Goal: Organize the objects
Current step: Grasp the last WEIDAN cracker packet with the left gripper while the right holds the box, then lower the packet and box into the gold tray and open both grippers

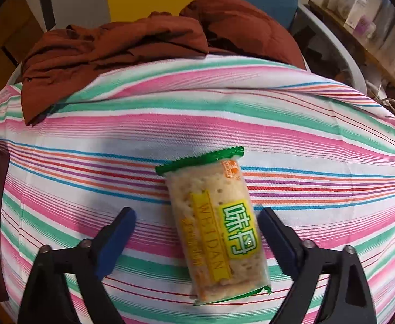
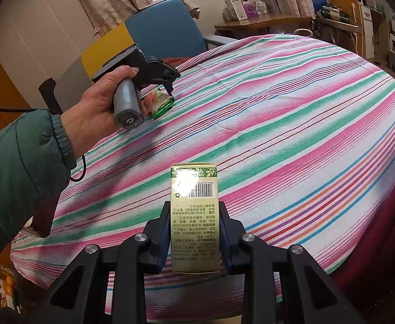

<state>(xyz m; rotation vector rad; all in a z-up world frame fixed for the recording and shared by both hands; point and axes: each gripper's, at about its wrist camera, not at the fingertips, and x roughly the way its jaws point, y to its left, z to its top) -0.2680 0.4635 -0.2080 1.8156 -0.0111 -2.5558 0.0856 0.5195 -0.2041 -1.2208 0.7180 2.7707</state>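
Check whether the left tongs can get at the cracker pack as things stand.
Probably yes: the left tongs stand open astride the cracker pack, which lies flat on the striped cloth with nothing over it or between it and the pads.

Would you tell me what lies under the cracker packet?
The cracker packet lies flat on the striped tablecloth. The cloth covers whatever surface is beneath it, so that cannot be seen.

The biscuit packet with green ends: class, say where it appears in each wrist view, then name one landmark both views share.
Left wrist view: biscuit packet lies low and centre on the striped cloth, between the left gripper's open jaws.
Right wrist view: upper left, just beyond the left hand.
Shared landmark: the blue chair back.
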